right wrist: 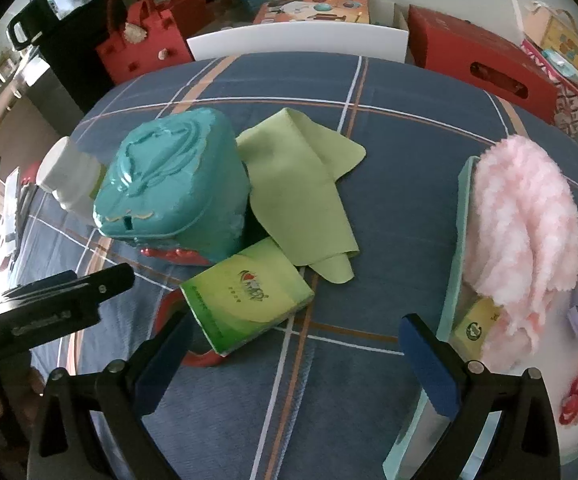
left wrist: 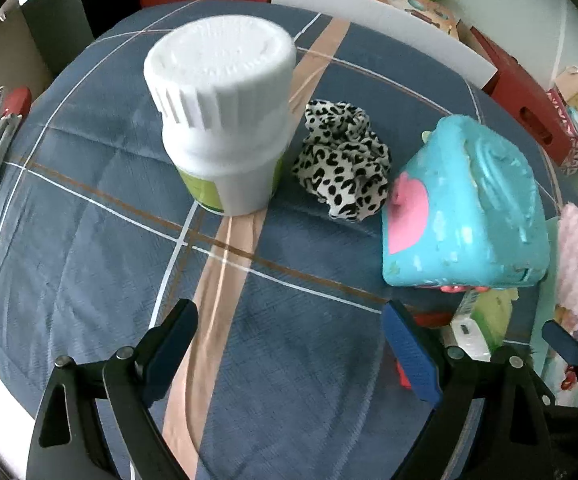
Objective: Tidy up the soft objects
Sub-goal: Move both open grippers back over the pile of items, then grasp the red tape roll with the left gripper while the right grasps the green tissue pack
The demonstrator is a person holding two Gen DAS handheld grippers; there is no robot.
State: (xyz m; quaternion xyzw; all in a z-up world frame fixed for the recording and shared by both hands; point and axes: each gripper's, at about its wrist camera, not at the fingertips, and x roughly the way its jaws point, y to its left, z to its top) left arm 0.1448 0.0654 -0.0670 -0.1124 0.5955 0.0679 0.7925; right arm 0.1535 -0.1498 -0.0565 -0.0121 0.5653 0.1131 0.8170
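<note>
A round table under a blue woven cloth (left wrist: pixel 89 264) with white, tan and peach stripes carried everything. Toward its left edge stood a white plastic jar with a ribbed screw cap and a green label (left wrist: pixel 225 116), upright. Just beside it, to the right, lay a crumpled black-and-white leopard-print fabric scrunchie (left wrist: pixel 343 160), soft and ruffled. Next came a glossy turquoise plastic box with rounded corners, a moulded relief lid and a pink heart on its side (left wrist: pixel 465 204), close to the scrunchie; whether they touched could not be told.

In the right wrist view a thin, smooth lime-green cloth (right wrist: pixel 305 196) lay folded flat against the box's right side, and a shiny green rectangular tissue packet (right wrist: pixel 249 296) rested in front of both, partly over a red ring-shaped object (right wrist: pixel 169 312). At the right edge a pale mint tray (right wrist: pixel 455 256) held a fluffy pink-and-white fleecy item (right wrist: pixel 525 220), draped over its rim, along with small printed packets.

The left gripper (left wrist: pixel 289 344) hung above bare cloth near the front edge, jaws spread wide and empty. The right gripper (right wrist: pixel 295 356) did likewise, its blue pads apart, holding nothing.
</note>
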